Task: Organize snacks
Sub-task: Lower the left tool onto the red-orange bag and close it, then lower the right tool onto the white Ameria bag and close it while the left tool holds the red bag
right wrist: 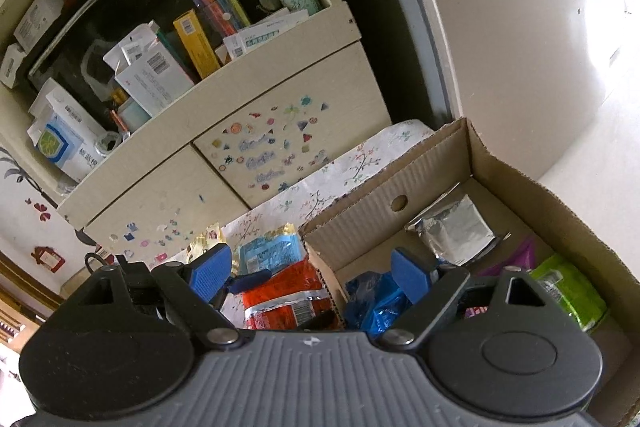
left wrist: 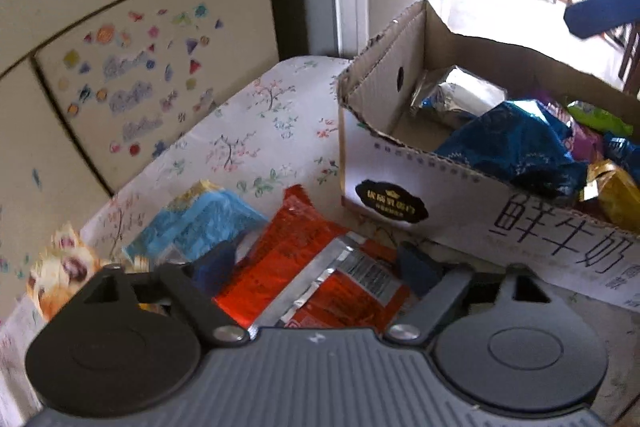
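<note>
A red snack packet [left wrist: 304,267] lies flat on the floral tablecloth [left wrist: 260,123], directly between the blue fingers of my left gripper [left wrist: 316,267], whose jaws stand wide and do not squeeze it. Beside it lie a light blue packet [left wrist: 200,223] and a yellow packet [left wrist: 64,267]. To the right stands an open cardboard box [left wrist: 440,195] holding a silver packet [left wrist: 452,95], a dark blue packet [left wrist: 512,143], a green packet [left wrist: 596,117] and a gold one [left wrist: 616,195]. My right gripper [right wrist: 312,277] hovers open above the box's near left corner [right wrist: 320,267], with nothing held; the red packet [right wrist: 288,291] shows below it.
A cream cabinet with stickers on its door [right wrist: 276,155] stands just behind the table. Its shelf [right wrist: 160,59] is crowded with boxes and a bottle. A pale fridge [right wrist: 500,27] rises to the right. A dark blue shape [left wrist: 604,11] crosses above the box's far side.
</note>
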{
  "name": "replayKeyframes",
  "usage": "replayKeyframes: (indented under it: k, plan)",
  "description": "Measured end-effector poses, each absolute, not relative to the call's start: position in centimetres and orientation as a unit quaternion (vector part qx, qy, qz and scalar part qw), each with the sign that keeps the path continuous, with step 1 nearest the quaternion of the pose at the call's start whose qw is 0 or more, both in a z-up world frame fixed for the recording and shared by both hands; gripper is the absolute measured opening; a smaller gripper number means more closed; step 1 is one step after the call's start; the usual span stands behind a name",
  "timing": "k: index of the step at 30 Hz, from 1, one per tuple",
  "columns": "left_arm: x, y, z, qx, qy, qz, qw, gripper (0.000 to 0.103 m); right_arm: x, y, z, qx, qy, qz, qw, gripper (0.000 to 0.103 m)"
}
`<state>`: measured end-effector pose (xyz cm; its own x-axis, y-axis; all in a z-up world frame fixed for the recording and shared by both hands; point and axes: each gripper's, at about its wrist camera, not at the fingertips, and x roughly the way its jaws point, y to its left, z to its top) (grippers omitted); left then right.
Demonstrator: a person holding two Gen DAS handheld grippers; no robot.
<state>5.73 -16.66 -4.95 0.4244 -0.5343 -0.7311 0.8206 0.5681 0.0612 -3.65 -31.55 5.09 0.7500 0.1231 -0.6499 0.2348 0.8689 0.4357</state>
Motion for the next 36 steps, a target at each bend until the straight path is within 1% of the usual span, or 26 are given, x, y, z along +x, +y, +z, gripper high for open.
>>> replayKeyframes:
  k: [6, 11, 14, 17, 23, 29, 36]
  plan:
    - [4.3, -14.9, -4.6, 0.186, 0.363, -0.38, 0.83, 0.073, -3.1, -30.4, 4.7, 0.241, 0.368, -0.01, 0.898, 0.092]
    - [2.6, -13.5, -4.3, 0.18, 0.383, -0.339, 0.84, 0.071, -2.5, -29.1, 3.8, 0.244, 0.386, 0.013, 0.889, 0.092]
    - [1.5, -12.5, -4.0, 0.179, 0.391, -0.322, 0.843, 0.068, -2.2, -28.2, 3.3, 0.244, 0.396, 0.029, 0.885, 0.092]
    - [0.6, -11.1, -3.9, 0.17, 0.399, -0.308, 0.847, 0.068, -1.9, -27.3, 3.1, 0.235, 0.404, 0.042, 0.883, 0.092]
    - [-0.7, -8.0, -4.0, 0.154, 0.407, -0.288, 0.853, 0.071, -1.6, -25.5, 2.5, 0.217, 0.42, 0.062, 0.879, 0.092]
    - [-1.9, -6.3, -4.1, 0.151, 0.395, -0.327, 0.845, 0.087, -0.9, -24.1, 1.6, 0.202, 0.437, 0.079, 0.873, 0.092]
    - [-3.7, -6.6, -3.7, 0.187, 0.369, -0.372, 0.831, 0.093, -0.1, -23.0, 0.5, 0.199, 0.454, 0.088, 0.864, 0.092]
